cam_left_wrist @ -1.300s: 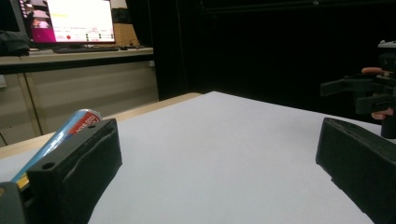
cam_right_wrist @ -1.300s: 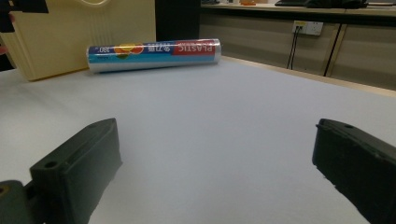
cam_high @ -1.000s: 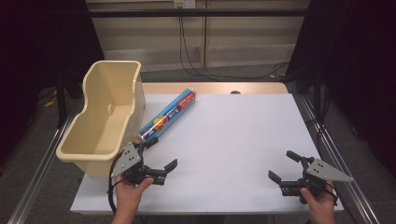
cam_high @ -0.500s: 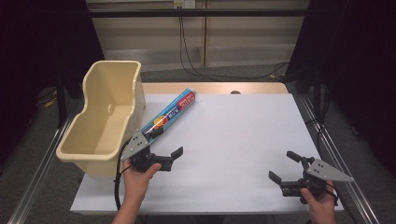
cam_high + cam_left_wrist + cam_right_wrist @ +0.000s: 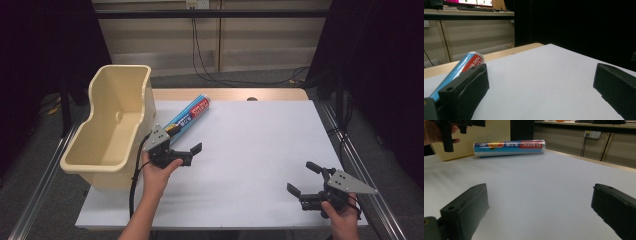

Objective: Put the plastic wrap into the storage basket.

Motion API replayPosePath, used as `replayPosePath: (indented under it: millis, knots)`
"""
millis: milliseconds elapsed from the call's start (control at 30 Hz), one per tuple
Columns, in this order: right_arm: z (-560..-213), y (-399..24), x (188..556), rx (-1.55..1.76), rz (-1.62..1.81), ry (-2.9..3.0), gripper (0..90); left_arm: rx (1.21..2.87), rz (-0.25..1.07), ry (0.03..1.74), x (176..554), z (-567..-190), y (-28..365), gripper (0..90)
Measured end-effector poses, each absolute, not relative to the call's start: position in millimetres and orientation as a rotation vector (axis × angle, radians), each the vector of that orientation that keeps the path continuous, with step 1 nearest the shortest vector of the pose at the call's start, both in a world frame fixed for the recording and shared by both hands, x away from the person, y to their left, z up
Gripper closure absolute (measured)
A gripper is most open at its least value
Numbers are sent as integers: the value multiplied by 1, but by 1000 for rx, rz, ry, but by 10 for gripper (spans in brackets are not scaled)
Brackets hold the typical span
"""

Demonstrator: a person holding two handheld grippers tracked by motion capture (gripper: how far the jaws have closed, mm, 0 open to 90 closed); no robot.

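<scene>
My left claw (image 5: 187,154) has moved up toward 11 o'clock, jaws wide, now just beside the near end of the wrap roll (image 5: 189,116) lying by the tub (image 5: 82,159). Looks like a grab setup. Right claw (image 5: 307,181) idle at 5 o'clock, wide.

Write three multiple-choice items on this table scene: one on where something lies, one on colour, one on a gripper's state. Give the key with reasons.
1. Where does the plastic wrap roll lie?
A. on the white table beside the tub
B. inside the tub
C. on the floor

2. What colour is the tub?
A. red
B. cream
C. green

3. How is the left hand-held gripper?
A. shut on the roll
B. open, holding nothing
C. shut on the tub rim

Key: 1 A, the roll rests on the table next to the tub wall. 2 B, its walls are pale cream. 3 B, its jaws stand apart with bare table between.
</scene>
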State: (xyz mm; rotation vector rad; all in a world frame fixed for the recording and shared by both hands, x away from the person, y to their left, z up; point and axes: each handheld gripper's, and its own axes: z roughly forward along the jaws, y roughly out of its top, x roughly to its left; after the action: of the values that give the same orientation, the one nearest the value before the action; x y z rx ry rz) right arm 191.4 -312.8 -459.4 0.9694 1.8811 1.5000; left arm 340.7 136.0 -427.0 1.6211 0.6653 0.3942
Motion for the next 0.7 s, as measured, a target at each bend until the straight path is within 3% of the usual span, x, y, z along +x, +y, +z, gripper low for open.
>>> replayPosePath:
  millis: [700]
  knots:
    - [-459,-313,192,966,1511,1883,10,1796,489,842,410,-430,120,3]
